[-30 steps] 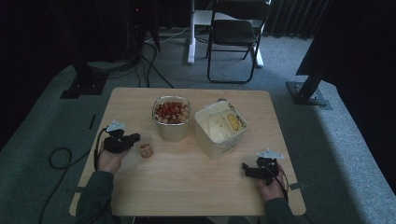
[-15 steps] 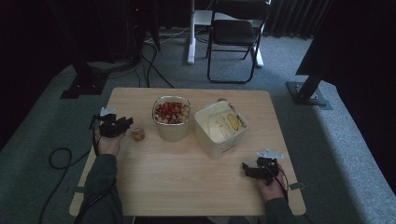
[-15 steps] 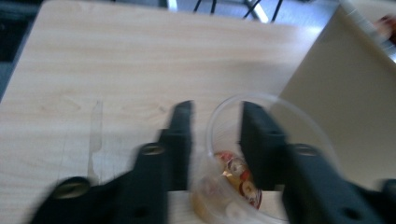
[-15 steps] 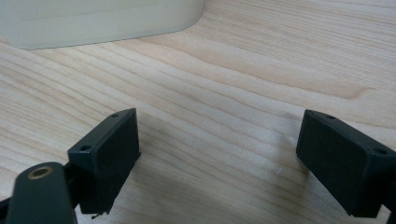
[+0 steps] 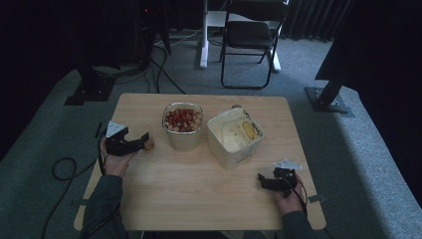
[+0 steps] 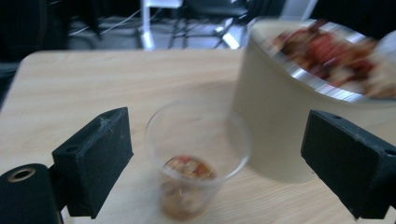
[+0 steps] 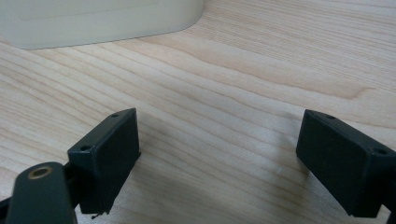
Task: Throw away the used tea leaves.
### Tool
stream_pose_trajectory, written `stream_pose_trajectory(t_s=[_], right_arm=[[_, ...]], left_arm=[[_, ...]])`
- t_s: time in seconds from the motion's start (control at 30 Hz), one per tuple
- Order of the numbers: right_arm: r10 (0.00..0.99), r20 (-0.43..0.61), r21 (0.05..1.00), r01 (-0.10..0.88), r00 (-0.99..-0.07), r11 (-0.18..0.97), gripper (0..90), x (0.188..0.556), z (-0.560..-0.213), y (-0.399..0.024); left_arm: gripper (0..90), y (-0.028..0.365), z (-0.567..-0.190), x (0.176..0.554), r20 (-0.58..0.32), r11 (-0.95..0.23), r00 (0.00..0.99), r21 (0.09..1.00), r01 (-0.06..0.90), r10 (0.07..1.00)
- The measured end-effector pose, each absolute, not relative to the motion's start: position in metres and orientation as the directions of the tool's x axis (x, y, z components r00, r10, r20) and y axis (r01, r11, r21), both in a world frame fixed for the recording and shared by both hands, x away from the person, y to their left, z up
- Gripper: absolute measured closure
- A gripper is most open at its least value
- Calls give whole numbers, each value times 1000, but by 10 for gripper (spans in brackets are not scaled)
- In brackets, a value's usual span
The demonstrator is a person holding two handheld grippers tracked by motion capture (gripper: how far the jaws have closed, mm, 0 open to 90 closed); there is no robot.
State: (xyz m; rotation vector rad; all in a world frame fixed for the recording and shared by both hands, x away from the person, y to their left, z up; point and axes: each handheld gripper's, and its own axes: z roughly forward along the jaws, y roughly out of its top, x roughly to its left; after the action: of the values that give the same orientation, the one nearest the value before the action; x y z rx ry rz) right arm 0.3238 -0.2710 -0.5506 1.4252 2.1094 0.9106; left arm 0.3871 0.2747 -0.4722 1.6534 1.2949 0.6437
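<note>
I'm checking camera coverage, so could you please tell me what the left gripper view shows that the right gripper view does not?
The left gripper view alone shows a clear cup with a little food at its bottom, standing between the open jaws of the left gripper, their pads clear of it, and beside it the round bowl of red food. The right gripper view alone shows the cream tub beyond the open right gripper. Both show the wooden table.
</note>
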Motion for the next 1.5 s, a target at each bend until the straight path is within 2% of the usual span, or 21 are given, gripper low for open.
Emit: stream_pose_trajectory(t_s=[0.3, 0.37, 0.53, 0.87, 1.2, 1.5], right_arm=[[927, 8, 724, 641, -376, 254, 128, 324, -551, -271], [927, 8, 724, 641, -376, 254, 128, 324, -551, -271], [927, 8, 724, 641, -376, 254, 128, 324, -551, -271], [927, 8, 724, 641, -376, 254, 128, 324, -551, -271], [927, 8, 724, 641, -376, 254, 129, 324, -551, -271], [927, 8, 724, 641, -376, 254, 128, 324, -551, -271]], left_arm=[[96, 264, -511, 404, -107, -73, 319, 860, 505, 941], [155, 263, -514, 407, -96, -68, 292, 861, 504, 952], [247, 267, -512, 410, -97, -55, 275, 867, 496, 957], [294, 269, -511, 411, -70, -67, 270, 882, 467, 960], [279, 267, -514, 412, -35, -102, 279, 882, 461, 960], [313, 265, -510, 415, 17, -141, 265, 879, 455, 964]])
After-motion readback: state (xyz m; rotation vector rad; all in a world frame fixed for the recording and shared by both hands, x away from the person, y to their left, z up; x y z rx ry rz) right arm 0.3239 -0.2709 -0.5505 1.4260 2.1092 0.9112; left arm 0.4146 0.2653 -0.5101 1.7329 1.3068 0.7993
